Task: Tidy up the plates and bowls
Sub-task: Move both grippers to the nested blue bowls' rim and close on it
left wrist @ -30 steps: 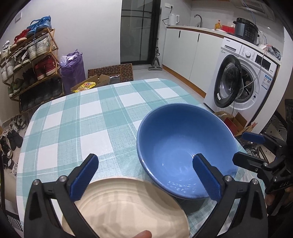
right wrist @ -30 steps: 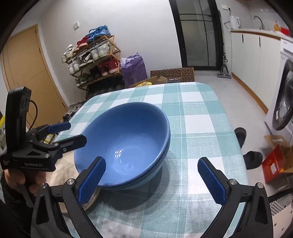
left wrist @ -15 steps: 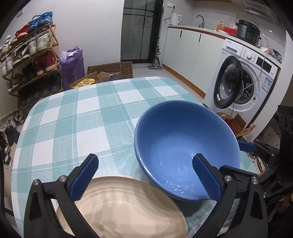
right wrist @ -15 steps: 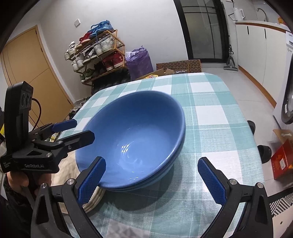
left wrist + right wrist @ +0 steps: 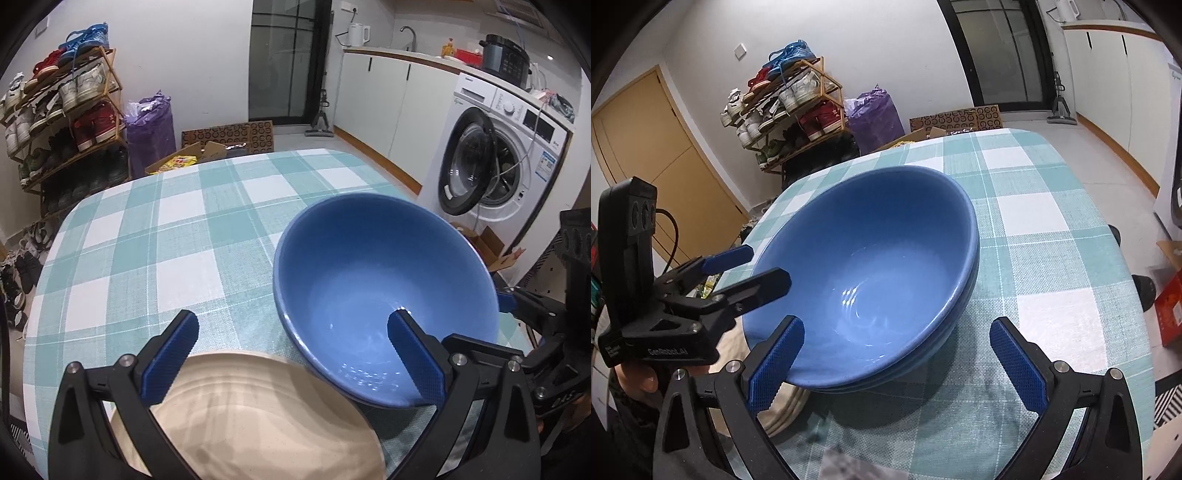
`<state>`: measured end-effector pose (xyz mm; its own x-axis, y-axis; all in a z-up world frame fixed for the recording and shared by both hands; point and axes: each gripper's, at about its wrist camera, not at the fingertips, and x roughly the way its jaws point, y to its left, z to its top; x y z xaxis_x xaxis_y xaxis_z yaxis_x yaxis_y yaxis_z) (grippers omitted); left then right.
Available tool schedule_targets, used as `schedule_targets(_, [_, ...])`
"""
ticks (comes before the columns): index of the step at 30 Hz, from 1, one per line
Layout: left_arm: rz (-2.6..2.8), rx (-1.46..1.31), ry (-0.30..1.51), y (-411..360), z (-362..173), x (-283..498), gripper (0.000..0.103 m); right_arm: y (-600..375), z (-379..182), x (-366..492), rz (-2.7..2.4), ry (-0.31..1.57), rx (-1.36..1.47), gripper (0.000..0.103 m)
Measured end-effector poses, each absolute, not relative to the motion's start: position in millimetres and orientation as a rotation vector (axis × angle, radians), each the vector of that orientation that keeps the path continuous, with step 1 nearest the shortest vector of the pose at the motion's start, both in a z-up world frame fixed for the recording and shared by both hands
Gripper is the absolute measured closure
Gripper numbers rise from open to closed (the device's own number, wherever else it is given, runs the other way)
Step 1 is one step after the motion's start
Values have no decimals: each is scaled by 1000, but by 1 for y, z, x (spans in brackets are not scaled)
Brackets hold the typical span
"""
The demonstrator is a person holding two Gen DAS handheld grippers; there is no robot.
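Two nested blue bowls [image 5: 871,266] stand on the checked table [image 5: 1052,258], their near-left edge over a stack of cream plates [image 5: 783,406]. In the left wrist view the top blue bowl [image 5: 369,280] is at the right and a cream plate [image 5: 251,417] lies under the fingers. My left gripper [image 5: 291,350] is open, one finger over the bowl's inside and the other outside its rim; from the right wrist view the left gripper [image 5: 761,267] straddles the bowl's left rim. My right gripper [image 5: 895,363] is open at the bowl's near side, and shows as the right gripper [image 5: 517,306] behind the bowl's right rim.
The far half of the table [image 5: 147,240] is bare cloth. A shoe rack [image 5: 62,110], a purple bag [image 5: 151,125] and cardboard boxes [image 5: 229,136] stand beyond it. A washing machine [image 5: 498,158] with its door open is at the right. A hand [image 5: 639,380] holds the left gripper.
Both grippers have come closer to the blue bowls, which look larger now. The left gripper's fingers have moved over the bowl's rim. The bowls and plates have stayed in place.
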<state>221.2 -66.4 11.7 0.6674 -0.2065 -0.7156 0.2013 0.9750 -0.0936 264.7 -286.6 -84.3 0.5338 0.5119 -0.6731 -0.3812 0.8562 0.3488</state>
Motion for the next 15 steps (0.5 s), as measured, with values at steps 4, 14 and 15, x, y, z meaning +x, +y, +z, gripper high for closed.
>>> schedule_targets(4, [-258,-37,835,-65,8,225,1,-287,-85,264,525,843,161,1])
schedule_targets(14, [-282,-12,847,-69,7,226,1,-293,-86,265,504,826,169,1])
schedule_targets(15, [-284,-14,853,-70,6,226,2,-293,-86,266,509,832,181,1])
